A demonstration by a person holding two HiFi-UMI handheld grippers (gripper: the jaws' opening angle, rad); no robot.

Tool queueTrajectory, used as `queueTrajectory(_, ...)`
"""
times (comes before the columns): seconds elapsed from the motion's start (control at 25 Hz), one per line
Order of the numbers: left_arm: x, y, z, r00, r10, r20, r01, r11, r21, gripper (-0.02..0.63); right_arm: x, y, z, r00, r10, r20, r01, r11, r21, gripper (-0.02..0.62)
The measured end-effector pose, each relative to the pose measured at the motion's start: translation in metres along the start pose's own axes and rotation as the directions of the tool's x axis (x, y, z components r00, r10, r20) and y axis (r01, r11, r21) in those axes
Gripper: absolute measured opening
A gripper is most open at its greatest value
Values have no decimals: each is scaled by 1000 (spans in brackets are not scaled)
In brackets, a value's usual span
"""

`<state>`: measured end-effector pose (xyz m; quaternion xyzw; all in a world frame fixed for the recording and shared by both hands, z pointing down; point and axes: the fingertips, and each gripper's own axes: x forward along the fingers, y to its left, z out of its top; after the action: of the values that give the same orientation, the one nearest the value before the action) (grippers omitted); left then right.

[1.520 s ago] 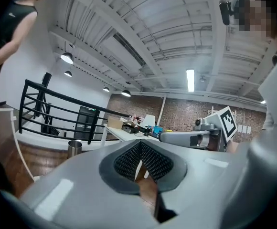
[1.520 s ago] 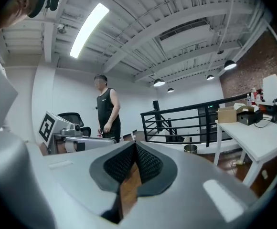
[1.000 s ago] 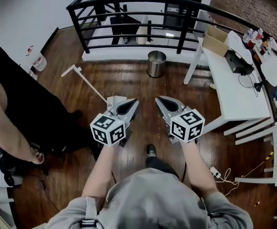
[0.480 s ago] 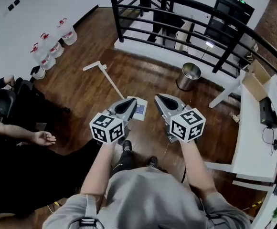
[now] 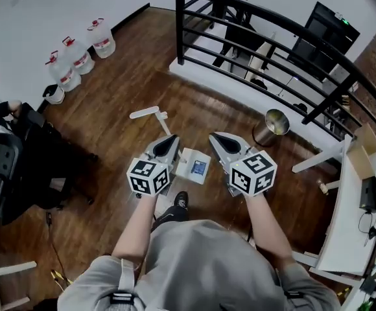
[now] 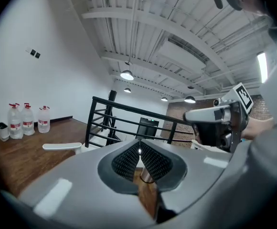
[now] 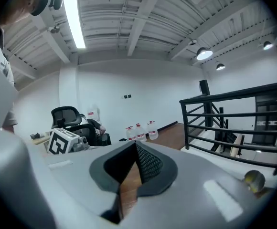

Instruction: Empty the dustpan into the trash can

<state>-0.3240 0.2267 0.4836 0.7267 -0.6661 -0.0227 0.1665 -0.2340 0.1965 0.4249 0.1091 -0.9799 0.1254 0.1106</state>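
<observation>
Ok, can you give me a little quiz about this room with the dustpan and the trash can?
1. How many water jugs stand by the white wall?
2. True or false: the left gripper is holding the dustpan.
3. Where is the trash can? A: on the floor by the black railing. B: beside the water jugs. C: between the two grippers.

Key
1. Three.
2. False. Its jaws are shut on nothing, and the dustpan lies on the floor.
3. A.

Wood floor (image 5: 126, 89): dustpan (image 5: 194, 166), trash can (image 5: 270, 127)
</observation>
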Motion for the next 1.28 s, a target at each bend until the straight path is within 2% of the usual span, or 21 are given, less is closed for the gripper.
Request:
queueTrajectory(0.16,19,43,-16,999,-12,-35,12,1000,-14,5,40,-11,6,1000,-28,-6,28,999,26,-2)
queueTrajectory(0.28,34,78,-14,999,-11,-47,10,1000,-25,6,70,-14,10,999,-39,-24,40,998,44,-2)
queueTrajectory(0.4,48,98,-34,995,18,-98,-21,999,-36,18,85,-25,-2,997,-46,-58,50,996,68,-2)
queueTrajectory(0.56,68,128,-62,984,100,-149,-107,994,-39,75,97,-42,-9,996,-44,-82,50,996,73,-2)
queueTrajectory(0.64,74,146,-72,973,147,-180,-157,987,-41,123,100,-45,-9,994,-47,-96,55,996,77,-2)
queueTrajectory(0.76,85,172,-87,958,198,-206,-215,975,-60,256,99,-49,-10,991,-64,-118,74,994,86,-2)
queueTrajectory(0.84,97,188,-96,953,217,-213,-236,969,-67,316,95,-52,-11,988,-79,-132,91,992,82,-2)
queueTrajectory(1.16,144,210,-113,946,225,-234,-228,974,17,336,67,-75,-28,966,-179,-184,199,975,99,-2)
queueTrajectory(1.28,157,211,-116,941,234,-243,-227,972,57,288,58,-83,-34,959,-205,-198,228,968,105,-2)
